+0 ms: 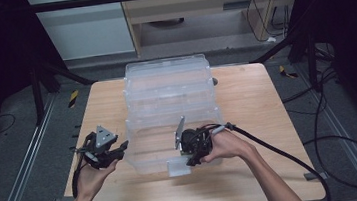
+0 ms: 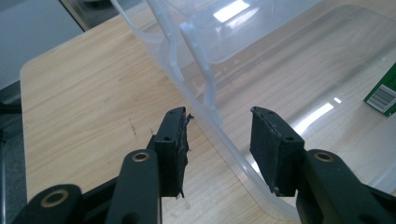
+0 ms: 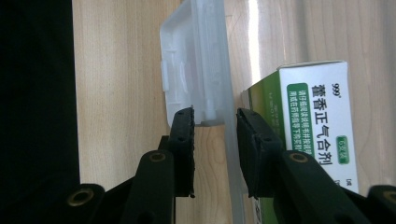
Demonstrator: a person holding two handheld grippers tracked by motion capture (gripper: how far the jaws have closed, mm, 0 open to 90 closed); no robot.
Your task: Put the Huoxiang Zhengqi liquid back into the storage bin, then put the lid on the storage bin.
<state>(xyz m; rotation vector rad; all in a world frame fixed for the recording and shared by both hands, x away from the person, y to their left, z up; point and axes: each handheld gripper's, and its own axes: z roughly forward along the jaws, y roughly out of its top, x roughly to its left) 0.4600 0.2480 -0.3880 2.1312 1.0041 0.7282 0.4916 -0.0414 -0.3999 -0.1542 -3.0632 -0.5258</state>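
Right gripper [image 1: 191, 155] straddling near wall and latch [image 3: 196, 70] of clear plastic bin [image 1: 168, 89] at frame centre, jaws apart, not pressing. Left gripper [image 1: 102, 151] hovering lower left beside bin, jaws apart. Green-white box [image 3: 310, 116] lying inside.

green box [image 2: 384, 93] cut off at edge, medicine carton [image 3: 313, 126] partly behind fingers

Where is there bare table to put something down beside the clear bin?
Bare wood lies left of the clear bin, beyond the left gripper, and on the table's right side and near edge. The bin's front is crowded: the right gripper straddles its wall by the latch, with a green and white box inside.
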